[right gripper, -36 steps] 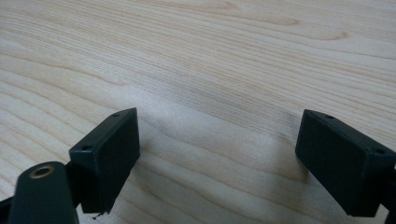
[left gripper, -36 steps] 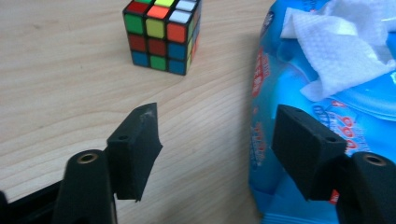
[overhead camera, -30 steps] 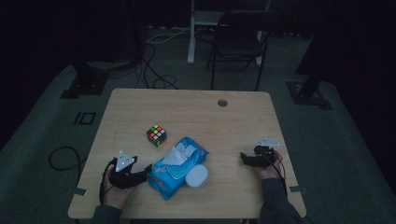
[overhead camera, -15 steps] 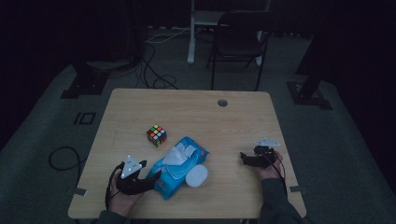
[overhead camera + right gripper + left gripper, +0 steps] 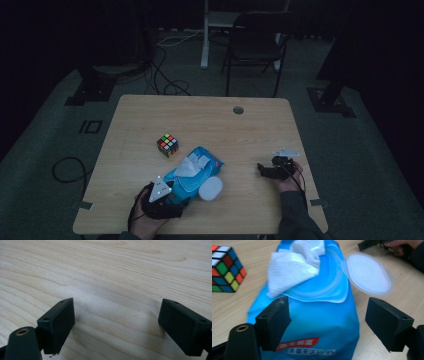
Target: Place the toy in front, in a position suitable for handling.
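A: Left gripper sits low at the near edge of the table, jaws wide apart around the blue wipes pack. Squeeze crooked and that soft pack could skid away.

B: Lid flipped open, a white wipe poking out. Right gripper spread over bare wood.

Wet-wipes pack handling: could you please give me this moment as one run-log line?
left gripper: open, straddling wipes pack | lid: open, wipe protruding | right gripper: open over bare table

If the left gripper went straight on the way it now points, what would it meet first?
Most likely the blue wipes pack: the left gripper has its open jaws on either side of the pack's near end, one apparently touching it already.
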Available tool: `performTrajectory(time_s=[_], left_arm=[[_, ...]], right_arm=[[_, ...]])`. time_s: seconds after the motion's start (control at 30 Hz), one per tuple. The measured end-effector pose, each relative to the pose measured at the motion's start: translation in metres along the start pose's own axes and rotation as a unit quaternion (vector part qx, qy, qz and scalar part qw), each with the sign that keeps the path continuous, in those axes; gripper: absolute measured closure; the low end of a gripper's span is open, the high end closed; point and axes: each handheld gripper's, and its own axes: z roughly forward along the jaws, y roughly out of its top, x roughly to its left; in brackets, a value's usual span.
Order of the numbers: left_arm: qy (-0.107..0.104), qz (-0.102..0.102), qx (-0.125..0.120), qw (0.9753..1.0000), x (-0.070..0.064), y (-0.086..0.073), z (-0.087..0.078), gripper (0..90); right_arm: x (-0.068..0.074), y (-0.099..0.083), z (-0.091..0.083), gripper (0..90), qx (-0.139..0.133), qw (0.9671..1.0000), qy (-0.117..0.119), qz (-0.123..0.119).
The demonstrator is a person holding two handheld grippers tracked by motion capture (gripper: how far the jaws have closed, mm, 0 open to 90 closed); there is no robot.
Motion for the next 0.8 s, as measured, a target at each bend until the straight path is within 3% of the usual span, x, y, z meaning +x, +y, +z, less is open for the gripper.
performTrajectory(time_s=[0.2, 0.27, 0.53, 0.73, 0.8], left_arm=[[0.036, 0.031, 0.021, 0.9986, -0.006, -0.001, 0.008, 20.6], [0.031, 0.024, 0.021, 0.9990, -0.003, -0.002, 0.008, 21.3], [0.053, 0.023, 0.030, 0.9979, 0.011, -0.006, -0.003, 25.1], [0.082, -0.001, 0.033, 0.9961, 0.034, -0.012, -0.014, 28.5], [0.093, -0.012, 0.033, 0.9951, 0.045, -0.014, -0.016, 29.3]], right_arm=[[0.000, 0.000, 0.000, 14.0, 0.000, 1.0000, 0.000, 0.000], [0.000, 0.000, 0.000, 14.0, 0.000, 1.0000, 0.000, 0.000], [0.001, 0.000, -0.001, 15.7, 0.000, 1.0000, 0.004, -0.004], [0.008, 0.001, -0.003, 31.0, -0.005, 0.9997, 0.015, -0.017], [0.012, 0.002, -0.004, 32.4, -0.007, 0.9995, 0.017, -0.025]])
